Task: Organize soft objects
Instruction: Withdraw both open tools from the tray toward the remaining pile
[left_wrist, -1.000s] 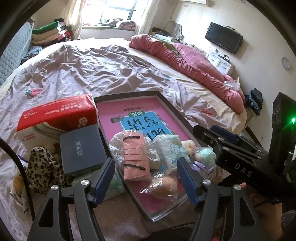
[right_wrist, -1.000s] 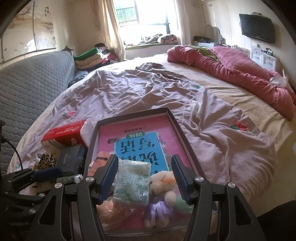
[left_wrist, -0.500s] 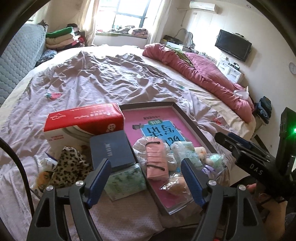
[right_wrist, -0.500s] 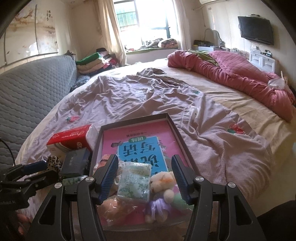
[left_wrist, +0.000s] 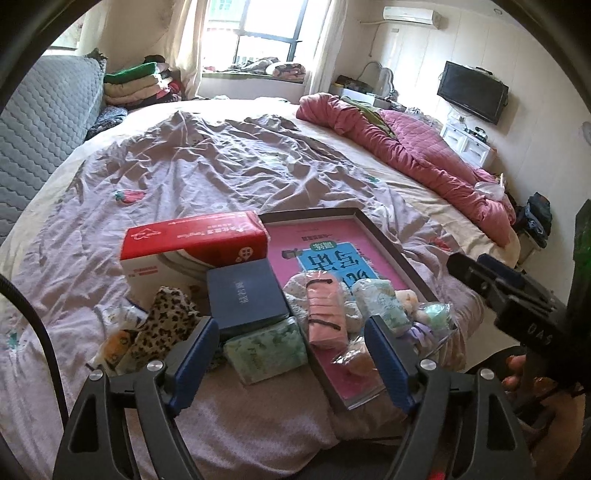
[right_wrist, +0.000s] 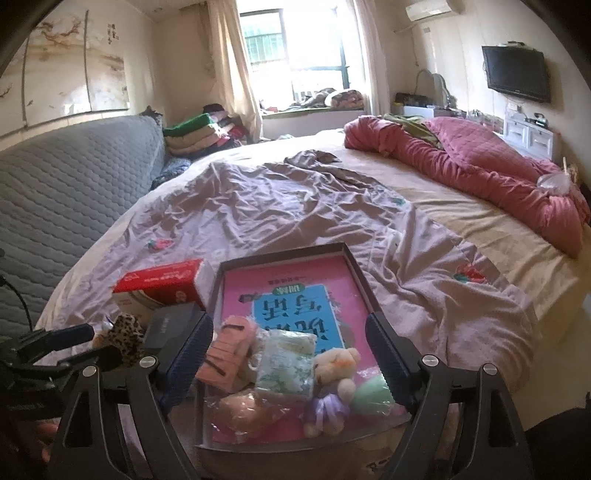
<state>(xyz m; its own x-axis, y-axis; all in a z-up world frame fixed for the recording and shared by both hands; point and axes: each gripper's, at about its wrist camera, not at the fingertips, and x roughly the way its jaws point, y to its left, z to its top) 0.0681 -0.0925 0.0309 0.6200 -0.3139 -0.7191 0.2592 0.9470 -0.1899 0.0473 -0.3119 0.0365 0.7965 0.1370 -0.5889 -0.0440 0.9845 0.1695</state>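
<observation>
The left gripper (left_wrist: 291, 341) hangs above the near edge of the bed with its jaws spread wide and nothing between them; they have just been opening a little further. Below it, outside the tray, lie a green tissue pack (left_wrist: 266, 350), a dark blue box (left_wrist: 245, 295) resting partly on top of that pack, and a leopard-print cloth (left_wrist: 162, 325) to the left. Behind these, farther off, stands a red and white tissue box (left_wrist: 192, 247). The right gripper (right_wrist: 290, 360) is also wide apart and empty, its jaws having just opened, and it hovers over the near end of the tray (right_wrist: 284, 254), a dark-rimmed shallow box whose floor is covered by a pink book (right_wrist: 291, 291) with a blue panel. The soft things sit bunched at the near end of that tray: a folded pink cloth (right_wrist: 231, 349) at the left, a pale green packet (right_wrist: 286, 363) in the middle, a small teddy bear (right_wrist: 338, 365) in a purple skirt just to its right, a mint green lump (right_wrist: 371, 397) touching the bear, and a clear bag of something peach-coloured (right_wrist: 245, 410) nearest the camera. The tray rests on a crumpled lilac sheet (right_wrist: 277, 206) that covers the bed. At the far right lies a rolled red quilt (right_wrist: 480, 173); at the left runs a grey padded headboard (right_wrist: 66, 184).
</observation>
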